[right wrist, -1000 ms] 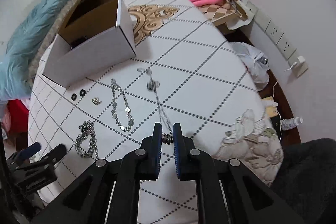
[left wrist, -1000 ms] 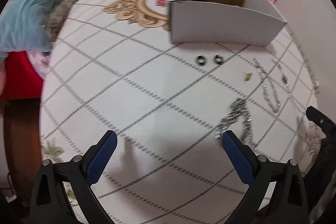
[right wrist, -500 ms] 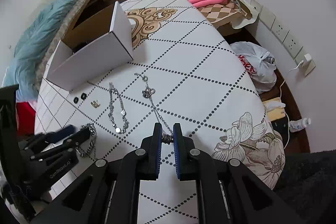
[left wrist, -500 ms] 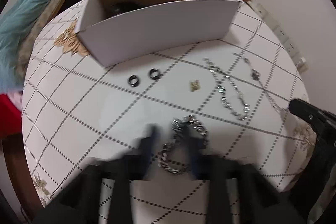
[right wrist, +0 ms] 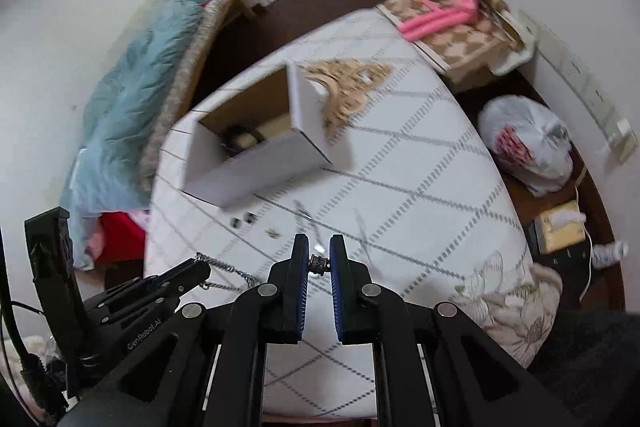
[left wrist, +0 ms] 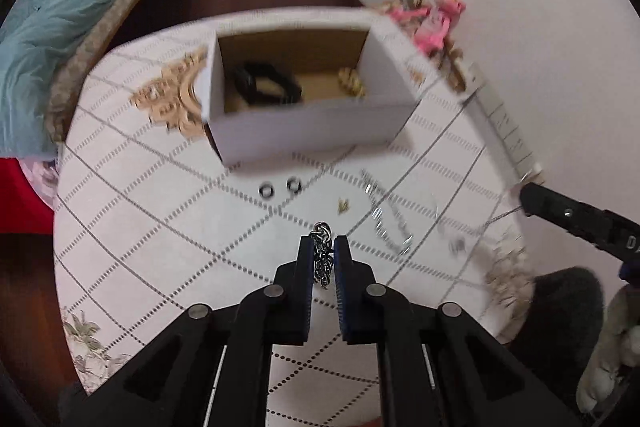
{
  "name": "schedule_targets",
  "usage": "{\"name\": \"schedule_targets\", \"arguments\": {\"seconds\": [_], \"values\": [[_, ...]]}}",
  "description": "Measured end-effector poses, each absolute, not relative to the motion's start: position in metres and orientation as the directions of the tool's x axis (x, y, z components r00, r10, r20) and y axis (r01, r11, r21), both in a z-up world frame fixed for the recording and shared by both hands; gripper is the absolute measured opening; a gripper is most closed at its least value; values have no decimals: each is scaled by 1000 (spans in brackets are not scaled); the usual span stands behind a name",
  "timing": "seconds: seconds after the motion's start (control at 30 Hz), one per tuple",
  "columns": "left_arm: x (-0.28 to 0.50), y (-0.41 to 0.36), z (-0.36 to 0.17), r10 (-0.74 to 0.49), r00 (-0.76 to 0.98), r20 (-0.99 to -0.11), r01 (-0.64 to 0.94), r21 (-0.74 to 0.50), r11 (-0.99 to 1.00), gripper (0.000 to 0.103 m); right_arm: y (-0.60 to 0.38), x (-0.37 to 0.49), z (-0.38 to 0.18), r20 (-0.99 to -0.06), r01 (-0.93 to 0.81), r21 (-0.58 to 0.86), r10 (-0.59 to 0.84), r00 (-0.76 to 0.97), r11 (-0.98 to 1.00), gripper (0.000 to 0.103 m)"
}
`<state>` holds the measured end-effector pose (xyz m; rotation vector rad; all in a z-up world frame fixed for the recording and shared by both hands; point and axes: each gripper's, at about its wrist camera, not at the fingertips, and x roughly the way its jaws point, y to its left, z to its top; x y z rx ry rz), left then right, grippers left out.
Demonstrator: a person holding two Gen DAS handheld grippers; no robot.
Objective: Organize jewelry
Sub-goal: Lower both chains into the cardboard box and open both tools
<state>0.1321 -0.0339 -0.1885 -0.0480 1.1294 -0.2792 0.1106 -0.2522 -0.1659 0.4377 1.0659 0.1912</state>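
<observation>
In the left wrist view my left gripper [left wrist: 323, 245] is shut on a chunky silver chain [left wrist: 322, 259], held above the white quilted tabletop [left wrist: 160, 235]. In the right wrist view my right gripper [right wrist: 319, 247] is shut on a small clasp bead of a thin necklace [right wrist: 319, 262], which trails blurred down to the table. An open white box [left wrist: 312, 131] stands further back with a black bracelet [left wrist: 266, 85] and a gold piece [left wrist: 352, 85] inside. Two black rings [left wrist: 280, 187], a small gold earring [left wrist: 343, 205] and a silver link bracelet [left wrist: 386, 223] lie in front of the box.
A blue blanket [right wrist: 132, 99] lies on a bench beyond the table on the left. A pink plush toy [right wrist: 444, 7] sits on a checked box at the back right. On the floor to the right are a white plastic bag [right wrist: 528, 143] and a bottle. The table's edge curves close on the right.
My left gripper went from wide open to shut on the chunky chain and lifted it off the table. My right gripper rose with the thin necklace still in its grip.
</observation>
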Motion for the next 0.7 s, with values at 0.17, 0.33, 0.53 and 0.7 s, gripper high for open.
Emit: {"name": "schedule_targets", "arguments": {"seconds": [0.17,0.33,0.53,0.7], "values": [[146,-24,-143,-262,466,-845,203,-186,961,7,-243,129,-119,-762,-25,469,418,494,883,11],[174,-10,-119,-251,507,-825,187,-179,966,7,-227,158,-76,-739,-114,463,453,499,879,11],[221,2,-116,-250,505,-826,157,-197,968,7,-201,215,-46,-748,-182,394,429,506,901,11],[254,8,-140,-254,452,-855,130,-219,967,7,-180,275,-60,-804,-193,358,407,433,913,11]]}}
